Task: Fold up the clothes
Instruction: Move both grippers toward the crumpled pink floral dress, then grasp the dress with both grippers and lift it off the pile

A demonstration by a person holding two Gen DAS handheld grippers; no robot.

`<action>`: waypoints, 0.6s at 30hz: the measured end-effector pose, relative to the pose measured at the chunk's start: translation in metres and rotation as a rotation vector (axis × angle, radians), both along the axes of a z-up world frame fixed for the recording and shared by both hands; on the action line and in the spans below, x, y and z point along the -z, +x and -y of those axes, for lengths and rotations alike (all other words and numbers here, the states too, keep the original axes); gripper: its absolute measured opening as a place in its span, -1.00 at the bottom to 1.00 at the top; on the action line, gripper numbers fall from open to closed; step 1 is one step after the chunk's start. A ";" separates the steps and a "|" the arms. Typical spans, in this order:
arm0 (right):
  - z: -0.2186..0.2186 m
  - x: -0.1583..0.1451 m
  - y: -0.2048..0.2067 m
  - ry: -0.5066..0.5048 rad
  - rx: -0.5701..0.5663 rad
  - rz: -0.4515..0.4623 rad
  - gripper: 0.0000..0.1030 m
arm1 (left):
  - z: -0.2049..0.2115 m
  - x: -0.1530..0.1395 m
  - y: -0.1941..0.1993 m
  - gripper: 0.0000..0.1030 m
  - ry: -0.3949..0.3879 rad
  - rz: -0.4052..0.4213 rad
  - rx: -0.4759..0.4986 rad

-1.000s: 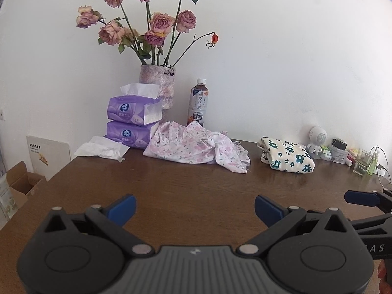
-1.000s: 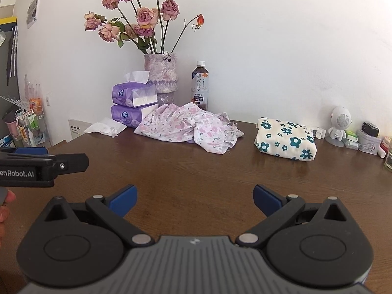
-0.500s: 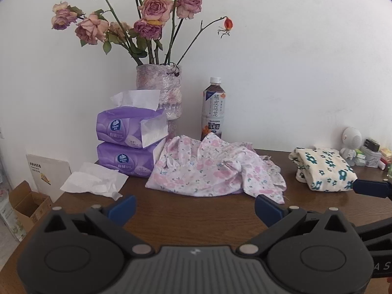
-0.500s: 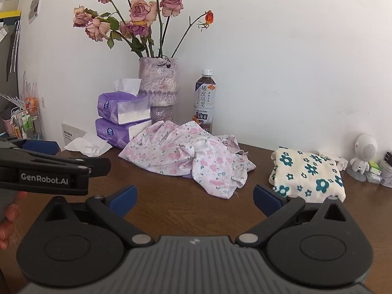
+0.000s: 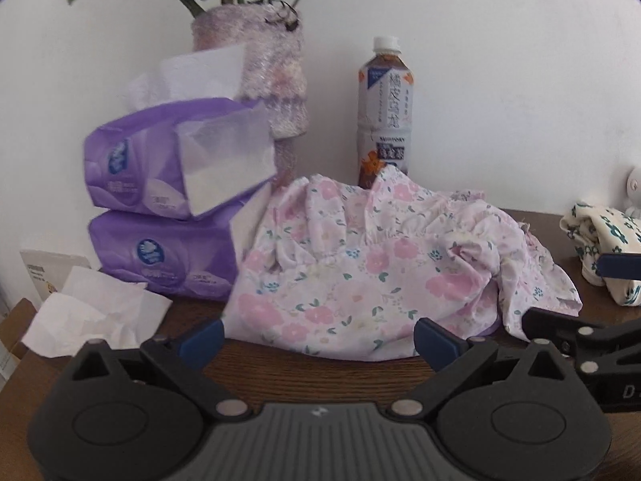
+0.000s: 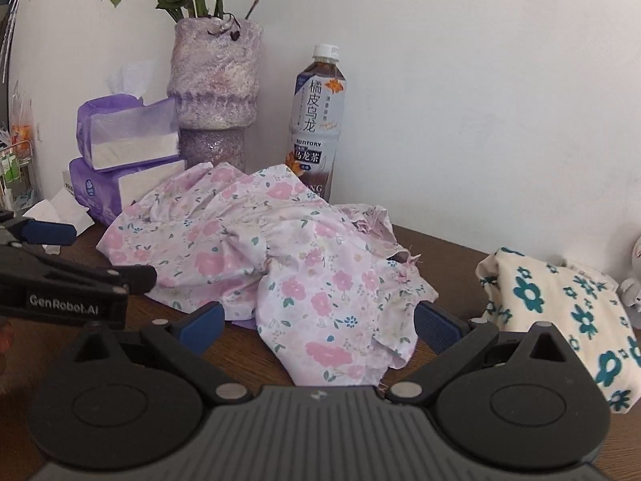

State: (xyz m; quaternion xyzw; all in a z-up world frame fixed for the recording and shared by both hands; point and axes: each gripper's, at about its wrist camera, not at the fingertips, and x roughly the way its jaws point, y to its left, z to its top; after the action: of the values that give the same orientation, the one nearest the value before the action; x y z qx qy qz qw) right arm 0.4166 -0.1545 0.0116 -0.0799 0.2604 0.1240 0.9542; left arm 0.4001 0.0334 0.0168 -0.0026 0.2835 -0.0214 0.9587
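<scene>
Right now pink floral garment (image 5: 360,276) crumpled on table (image 5: 320,368) dead ahead, long axis left-right. My left gripper (image 5: 320,338) and right gripper (image 6: 318,320) both spread, empty. Right one nearer, cloth edge between its fingers.

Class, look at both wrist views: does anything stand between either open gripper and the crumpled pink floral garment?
Nothing visible does. The left gripper faces the crumpled pink floral garment across bare brown wooden table. The right gripper already has the cloth's near edge between its open fingers.
</scene>
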 end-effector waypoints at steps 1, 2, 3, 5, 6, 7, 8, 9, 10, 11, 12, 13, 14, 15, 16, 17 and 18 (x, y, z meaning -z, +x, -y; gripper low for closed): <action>-0.001 0.002 0.006 0.009 0.005 -0.001 0.99 | 0.001 0.001 0.005 0.72 -0.012 -0.009 0.011; -0.002 0.004 0.011 0.017 0.011 -0.001 0.98 | 0.001 0.002 0.009 0.72 -0.017 -0.016 0.005; -0.004 0.005 0.016 0.025 0.017 0.000 0.95 | 0.001 0.003 0.013 0.72 -0.011 -0.024 -0.003; -0.008 0.007 0.024 -0.004 0.028 0.005 0.86 | 0.001 0.005 0.020 0.71 0.009 -0.040 -0.007; -0.011 0.007 0.028 -0.020 0.034 0.008 0.77 | 0.002 0.005 0.020 0.70 0.026 -0.042 -0.001; -0.011 0.008 0.030 -0.025 0.041 0.003 0.69 | 0.003 0.005 0.021 0.70 0.043 -0.044 0.006; -0.010 0.009 0.031 -0.027 0.047 -0.003 0.65 | 0.004 0.005 0.021 0.70 0.061 -0.046 0.012; -0.010 0.010 0.032 -0.029 0.054 -0.010 0.60 | 0.005 0.005 0.020 0.70 0.078 -0.047 0.021; -0.010 0.012 0.033 -0.032 0.061 -0.017 0.48 | 0.006 0.005 0.018 0.70 0.093 -0.048 0.031; -0.009 0.013 0.035 -0.034 0.068 -0.023 0.41 | 0.007 0.006 0.017 0.70 0.106 -0.051 0.041; -0.009 0.014 0.036 -0.036 0.075 -0.030 0.23 | 0.009 0.006 0.016 0.70 0.115 -0.053 0.050; -0.009 0.015 0.037 -0.039 0.082 -0.036 0.05 | 0.010 0.007 0.016 0.70 0.120 -0.054 0.056; -0.008 0.015 0.037 -0.029 0.081 -0.041 -0.02 | 0.012 0.008 0.016 0.69 0.126 -0.055 0.062; -0.006 0.015 0.036 -0.018 0.079 -0.045 -0.14 | 0.013 0.008 0.016 0.63 0.126 -0.056 0.069; -0.005 0.016 0.036 -0.007 0.076 -0.049 -0.29 | 0.013 0.008 0.016 0.56 0.121 -0.057 0.075; -0.004 0.015 0.035 0.011 0.070 -0.050 -0.38 | 0.013 0.008 0.015 0.52 0.117 -0.057 0.081; -0.003 0.014 0.034 0.030 0.064 -0.050 -0.55 | 0.013 0.008 0.015 0.41 0.112 -0.057 0.087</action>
State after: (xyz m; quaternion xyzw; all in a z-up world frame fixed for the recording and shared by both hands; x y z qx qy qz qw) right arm 0.4505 -0.1513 -0.0021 -0.0541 0.2848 0.0995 0.9519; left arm 0.4153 0.0203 0.0092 0.0626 0.3115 -0.0470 0.9470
